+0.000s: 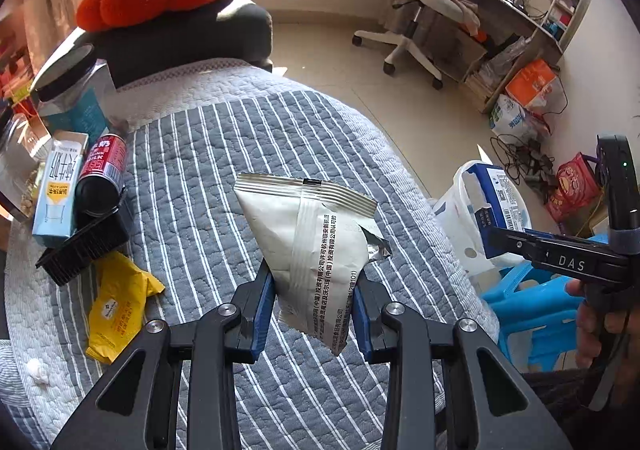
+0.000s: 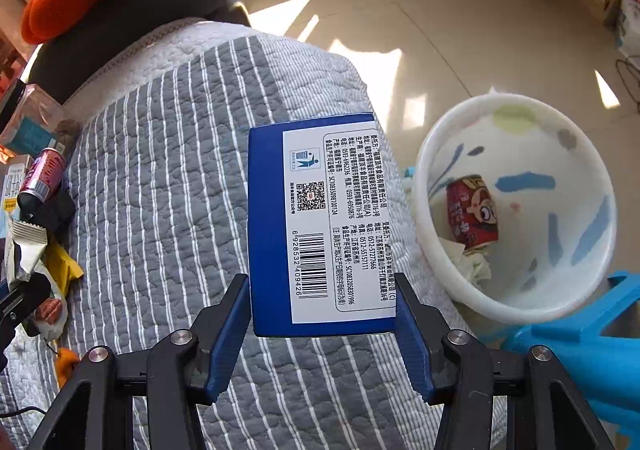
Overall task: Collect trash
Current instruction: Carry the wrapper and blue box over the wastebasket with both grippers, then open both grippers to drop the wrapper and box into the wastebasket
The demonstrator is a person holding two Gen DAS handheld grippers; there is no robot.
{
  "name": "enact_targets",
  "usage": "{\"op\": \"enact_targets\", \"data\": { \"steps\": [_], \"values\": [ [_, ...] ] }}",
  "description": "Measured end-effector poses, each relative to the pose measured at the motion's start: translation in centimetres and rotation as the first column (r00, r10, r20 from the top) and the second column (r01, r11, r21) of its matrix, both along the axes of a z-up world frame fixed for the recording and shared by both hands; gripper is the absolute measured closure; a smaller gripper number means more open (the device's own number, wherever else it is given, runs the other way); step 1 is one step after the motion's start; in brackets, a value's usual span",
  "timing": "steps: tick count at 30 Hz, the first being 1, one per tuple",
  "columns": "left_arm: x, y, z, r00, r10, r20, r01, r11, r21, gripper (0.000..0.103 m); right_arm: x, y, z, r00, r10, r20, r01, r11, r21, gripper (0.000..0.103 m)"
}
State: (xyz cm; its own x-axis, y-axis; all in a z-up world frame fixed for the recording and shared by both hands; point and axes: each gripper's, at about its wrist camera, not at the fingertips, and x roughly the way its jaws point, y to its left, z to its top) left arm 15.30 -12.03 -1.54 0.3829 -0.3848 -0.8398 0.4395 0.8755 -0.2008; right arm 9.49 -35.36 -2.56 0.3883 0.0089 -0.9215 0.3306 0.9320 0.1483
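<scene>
Striped quilt (image 1: 224, 178); right gripper (image 1: 490, 236) handle reads "DAS"; blue box (image 2: 320, 222) barcode 6928532409426.

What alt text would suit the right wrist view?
The right tongs grip a blue box above a striped grey quilt. To the right, a white bin on the floor holds a red can and crumpled tissue.

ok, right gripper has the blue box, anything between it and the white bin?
Nothing visible. The right gripper holds the blue box over the edge of the striped quilt; the white bin sits just to the right with its mouth open, holding only a red can and crumpled paper at the bottom.
</scene>
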Motion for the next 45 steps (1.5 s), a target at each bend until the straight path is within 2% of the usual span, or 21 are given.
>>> {"op": "enact_targets", "data": {
  "steps": [10,19,25,32,35,36,37,39,42,45],
  "values": [
    [-1.0,-9.1,-0.8,0.994,-0.109,0.003,0.109,0.994,-0.015,0.067,-3.9,-7.7,0.7,0.992,-0.127,0.005,0.127,0.992,0.013,0.044],
    [-2.1,-18.0,-2.4,0.979,-0.201,0.021,0.202,0.975,-0.09,0.067,-6.5,-12.0,0.6,0.979,-0.203,0.003,0.203,0.979,0.011,0.044],
    [-4.0,-23.1,-2.7,0.951,-0.29,0.108,0.302,0.945,-0.125,0.066,-8.1,-15.0,0.5,0.968,-0.252,-0.002,0.252,0.968,0.011,0.044],
    [-4.8,-25.3,-4.1,0.922,-0.334,0.198,0.358,0.929,-0.098,0.066,-9.0,-16.9,0.2,0.961,-0.277,-0.005,0.277,0.961,0.011,0.044],
    [-4.7,-25.2,-4.6,0.918,-0.335,0.214,0.363,0.926,-0.106,0.06,-9.2,-17.3,0.0,0.96,-0.281,-0.007,0.281,0.96,0.013,0.044],
    [-4.6,-25.0,-4.7,0.918,-0.334,0.214,0.363,0.925,-0.116,0.048,-9.2,-17.4,0.0,0.959,-0.282,-0.007,0.282,0.959,0.014,0.044],
    [-4.5,-24.9,-4.7,0.922,-0.324,0.213,0.353,0.929,-0.115,0.031,-9.2,-17.4,0.0,0.96,-0.281,-0.007,0.281,0.959,0.015,0.044],
    [-4.2,-24.5,-4.7,0.933,-0.28,0.224,0.306,0.948,-0.089,0.018,-9.2,-17.4,0.0,0.961,-0.277,-0.006,0.277,0.961,0.019,0.043],
    [-3.9,-24.0,-4.9,0.944,-0.229,0.236,0.237,0.971,-0.007,0.009,-9.1,-17.4,0.1,0.961,-0.276,-0.005,0.276,0.961,0.019,0.043],
    [-4.0,-22.9,-5.0,0.944,-0.186,0.272,0.179,0.983,0.051,0.006,-9.0,-17.5,0.0,0.961,-0.278,-0.005,0.278,0.96,0.02,0.043]
  ]
}}
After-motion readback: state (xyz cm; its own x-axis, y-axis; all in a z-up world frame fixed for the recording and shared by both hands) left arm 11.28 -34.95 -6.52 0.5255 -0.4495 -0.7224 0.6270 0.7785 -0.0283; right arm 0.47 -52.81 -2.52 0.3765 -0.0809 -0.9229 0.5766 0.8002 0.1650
